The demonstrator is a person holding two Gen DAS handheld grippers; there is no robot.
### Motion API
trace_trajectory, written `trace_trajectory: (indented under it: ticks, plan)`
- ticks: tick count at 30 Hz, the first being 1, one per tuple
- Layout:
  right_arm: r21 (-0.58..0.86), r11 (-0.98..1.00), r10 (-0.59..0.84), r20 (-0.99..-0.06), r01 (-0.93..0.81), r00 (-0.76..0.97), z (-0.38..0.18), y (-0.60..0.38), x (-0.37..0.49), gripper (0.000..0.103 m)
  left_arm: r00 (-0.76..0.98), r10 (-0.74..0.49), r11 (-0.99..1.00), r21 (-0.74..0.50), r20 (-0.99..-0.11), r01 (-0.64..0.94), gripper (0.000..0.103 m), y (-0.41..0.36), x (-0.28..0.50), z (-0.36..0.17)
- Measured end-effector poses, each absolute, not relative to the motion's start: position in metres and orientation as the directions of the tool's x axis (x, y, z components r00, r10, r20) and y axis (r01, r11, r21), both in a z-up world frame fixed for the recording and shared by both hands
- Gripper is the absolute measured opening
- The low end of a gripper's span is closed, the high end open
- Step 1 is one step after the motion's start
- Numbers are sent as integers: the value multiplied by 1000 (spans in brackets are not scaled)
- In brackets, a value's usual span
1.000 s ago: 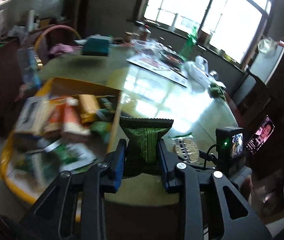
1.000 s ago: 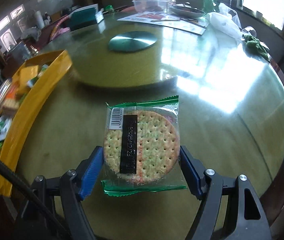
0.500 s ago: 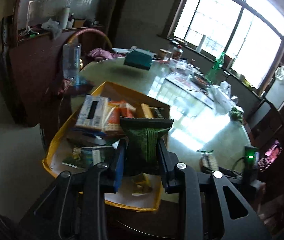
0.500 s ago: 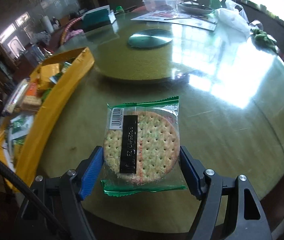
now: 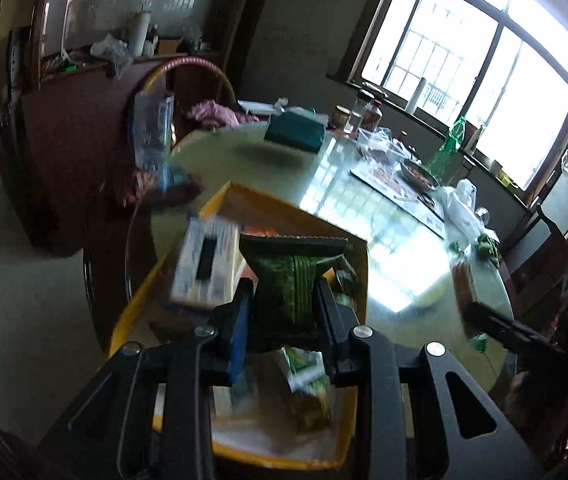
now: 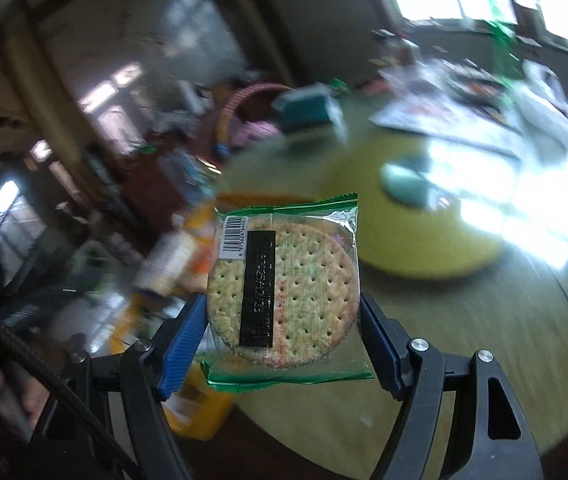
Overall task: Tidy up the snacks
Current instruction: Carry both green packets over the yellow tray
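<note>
Green foil crinkled where the left gripper (image 5: 282, 314) had its jaws narrowed onto a green snack packet (image 5: 296, 280), holding it upright at the centre of the left wrist view, above the yellow tray (image 5: 356, 268) already filled with snacks. A white box (image 5: 206, 264) lay in that tray at the packet's left. The right gripper (image 6: 284, 328) had its jaws spread wide, clamped on a clear-wrapped round cracker (image 6: 284, 292) at mid-frame, lifted off the glossy round surface (image 6: 524, 320).
</note>
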State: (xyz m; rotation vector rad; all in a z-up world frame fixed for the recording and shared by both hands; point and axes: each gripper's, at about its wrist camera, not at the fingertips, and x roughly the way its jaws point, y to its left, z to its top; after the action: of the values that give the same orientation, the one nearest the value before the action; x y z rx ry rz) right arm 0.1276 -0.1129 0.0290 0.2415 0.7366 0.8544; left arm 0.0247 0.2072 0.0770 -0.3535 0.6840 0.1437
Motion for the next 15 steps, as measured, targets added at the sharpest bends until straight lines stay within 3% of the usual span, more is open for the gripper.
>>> trace_trajectory:
  ticks: [7, 15]
  plan:
    - [467, 567, 806, -481, -678, 343, 63, -42, 169, 75, 776, -25, 923, -313, -631, -225, 32, 236, 81, 87]
    - [513, 563, 795, -551, -648, 255, 29, 16, 229, 75, 690, -113, 901, -367, -715, -233, 32, 263, 145, 46]
